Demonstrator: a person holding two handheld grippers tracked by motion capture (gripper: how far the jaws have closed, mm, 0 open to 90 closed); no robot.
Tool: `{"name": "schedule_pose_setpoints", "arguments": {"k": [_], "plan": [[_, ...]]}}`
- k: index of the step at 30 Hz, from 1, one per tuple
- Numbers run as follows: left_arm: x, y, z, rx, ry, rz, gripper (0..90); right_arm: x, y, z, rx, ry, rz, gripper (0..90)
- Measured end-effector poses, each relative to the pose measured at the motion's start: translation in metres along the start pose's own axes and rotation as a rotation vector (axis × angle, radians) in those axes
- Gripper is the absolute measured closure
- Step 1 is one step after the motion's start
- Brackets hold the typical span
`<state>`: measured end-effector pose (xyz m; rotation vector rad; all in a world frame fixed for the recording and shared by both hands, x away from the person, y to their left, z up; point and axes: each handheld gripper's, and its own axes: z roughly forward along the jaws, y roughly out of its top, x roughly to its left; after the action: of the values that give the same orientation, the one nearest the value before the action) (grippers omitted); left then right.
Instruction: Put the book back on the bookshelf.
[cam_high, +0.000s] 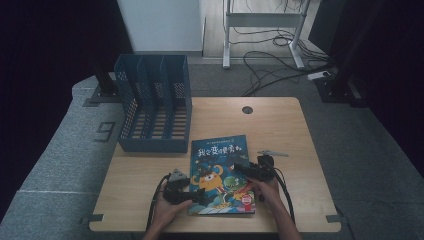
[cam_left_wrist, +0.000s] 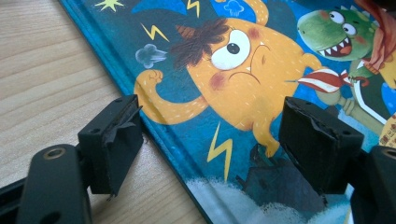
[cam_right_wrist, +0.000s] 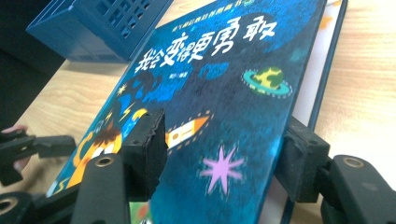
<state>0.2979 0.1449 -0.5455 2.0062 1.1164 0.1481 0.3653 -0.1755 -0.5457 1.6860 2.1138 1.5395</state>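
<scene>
I am working a children's picture book (cam_high: 220, 175) that lies on the wooden table (cam_high: 280, 130), just in front of the blue file rack (cam_high: 152, 107), nearer to me than the rack and a little to its right. The rack's slots stand empty and the book is not in any of them, so I judge the main step, probably standing the book in the rack, is not yet done. My left hand-held gripper (cam_left_wrist: 210, 140) sits low at the book's near left corner, jaws spread wide with one on the bare table and one over the cover, pressing nothing. My right hand-held gripper (cam_right_wrist: 224, 149) is at the book's right side, where the front cover looks lifted off the pages; its jaws straddle that cover's edge, and I cannot tell whether the pads press on it. What remains, as I judge it: securing a grip, raising the book and carrying it to the rack.
</scene>
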Motion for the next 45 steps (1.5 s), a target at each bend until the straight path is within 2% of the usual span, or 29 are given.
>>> {"name": "schedule_pose_setpoints", "arguments": {"k": [3, 10, 25, 30, 35, 40, 45], "plan": [[0.0, 0.0, 0.0, 0.0, -0.002, 0.0, 21.3, 0.0, 0.002, 0.004, 0.013, -0.017, -0.02, 39.9], [0.0, 0.0, 0.0, -0.001, 0.001, 0.005, 21.3, -0.003, 0.003, 0.005, 0.007, -0.017, -0.022, 44.3], [-0.001, -0.001, 0.0, 0.001, 0.005, 0.018, 20.8, -0.01, 0.006, -0.002, -0.019, 0.065, 0.003, 54.9], [-0.002, -0.001, 0.001, 0.002, 0.006, 0.022, 20.2, -0.014, 0.007, -0.004, -0.022, 0.094, 0.029, 58.6], [-0.002, -0.001, 0.0, 0.003, 0.001, 0.018, 19.7, -0.014, 0.008, -0.006, -0.029, 0.111, 0.037, 61.0], [0.0, -0.001, 0.0, 0.0, -0.01, 0.007, 19.5, -0.016, 0.009, -0.01, -0.04, 0.15, 0.058, 65.3], [0.0, -0.001, -0.001, 0.002, -0.019, 0.004, 19.5, -0.015, 0.01, -0.012, -0.05, 0.161, 0.055, 66.8]]}}
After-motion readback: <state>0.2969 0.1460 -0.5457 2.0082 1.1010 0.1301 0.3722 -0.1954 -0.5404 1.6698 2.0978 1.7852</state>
